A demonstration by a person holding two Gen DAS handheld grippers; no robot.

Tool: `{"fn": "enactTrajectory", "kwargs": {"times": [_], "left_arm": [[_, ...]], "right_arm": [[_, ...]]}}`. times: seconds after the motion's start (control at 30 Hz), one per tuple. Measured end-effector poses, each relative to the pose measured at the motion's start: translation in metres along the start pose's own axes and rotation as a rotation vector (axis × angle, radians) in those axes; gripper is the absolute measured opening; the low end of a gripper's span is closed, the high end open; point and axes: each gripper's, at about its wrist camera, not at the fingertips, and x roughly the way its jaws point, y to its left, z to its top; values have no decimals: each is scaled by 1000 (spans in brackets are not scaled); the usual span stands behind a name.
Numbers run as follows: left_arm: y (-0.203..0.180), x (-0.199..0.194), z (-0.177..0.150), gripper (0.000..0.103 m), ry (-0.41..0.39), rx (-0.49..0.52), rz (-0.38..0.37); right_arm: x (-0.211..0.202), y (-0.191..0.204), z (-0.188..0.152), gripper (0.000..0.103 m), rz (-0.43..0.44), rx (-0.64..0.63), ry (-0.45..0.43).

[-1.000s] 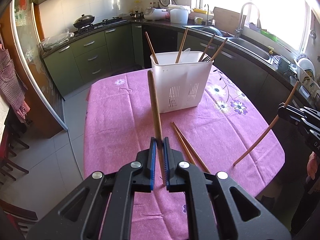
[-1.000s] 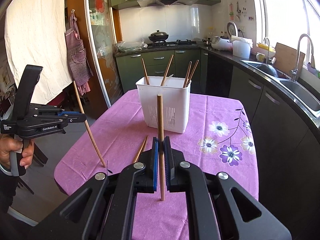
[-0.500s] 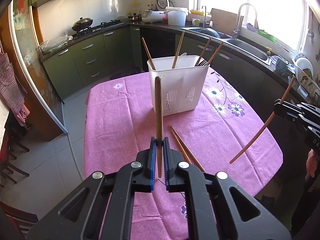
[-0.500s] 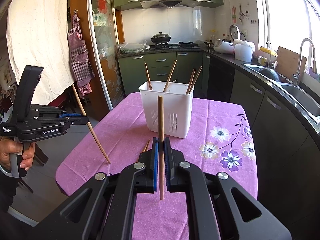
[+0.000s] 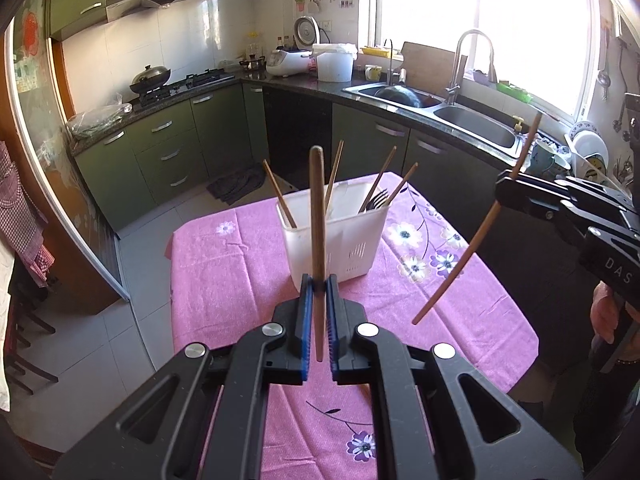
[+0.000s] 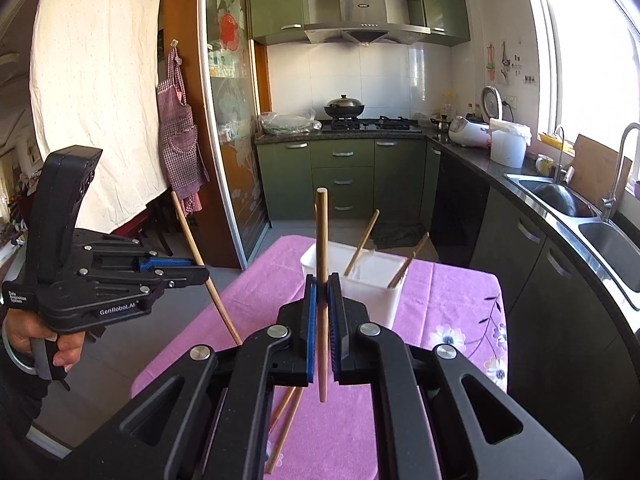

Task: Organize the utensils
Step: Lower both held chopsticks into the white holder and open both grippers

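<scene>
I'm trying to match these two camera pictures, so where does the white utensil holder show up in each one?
Left wrist view: white utensil holder at centre, behind the left gripper and its upright chopstick.
Right wrist view: centre-right, behind the right gripper.
Shared landmark: the wok on the stove.

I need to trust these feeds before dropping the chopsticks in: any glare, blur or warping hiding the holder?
Left wrist view: the window is blown out white, but the white holder and the left gripper's chopstick stay sharp. Right wrist view: even light, holder clear. Both views: fisheye bends the edges.
</scene>
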Motion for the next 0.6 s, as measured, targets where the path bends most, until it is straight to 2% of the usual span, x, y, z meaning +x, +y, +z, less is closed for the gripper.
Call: {"fn": "enactTrajectory", "kwargs": {"times": [0.07,0.23,0.4,0.47,0.6], "left_arm": [[0,-6,19,7,-29,4,0],[1,-16,70,7,-132,2,5],[4,0,111,7,-199,-5,16],[5,17,120,7,-200,-8,30],[13,65,126,7,-140,-32,31]], "right_arm": [[2,-3,23,6,15,1,-20],[9,-13,76,6,-10,-1,-97],[33,-34,113,6,-56,16,-144],[51,-44,119,6,-80,21,-135],[93,-67,115,6,-84,52,-80]]}}
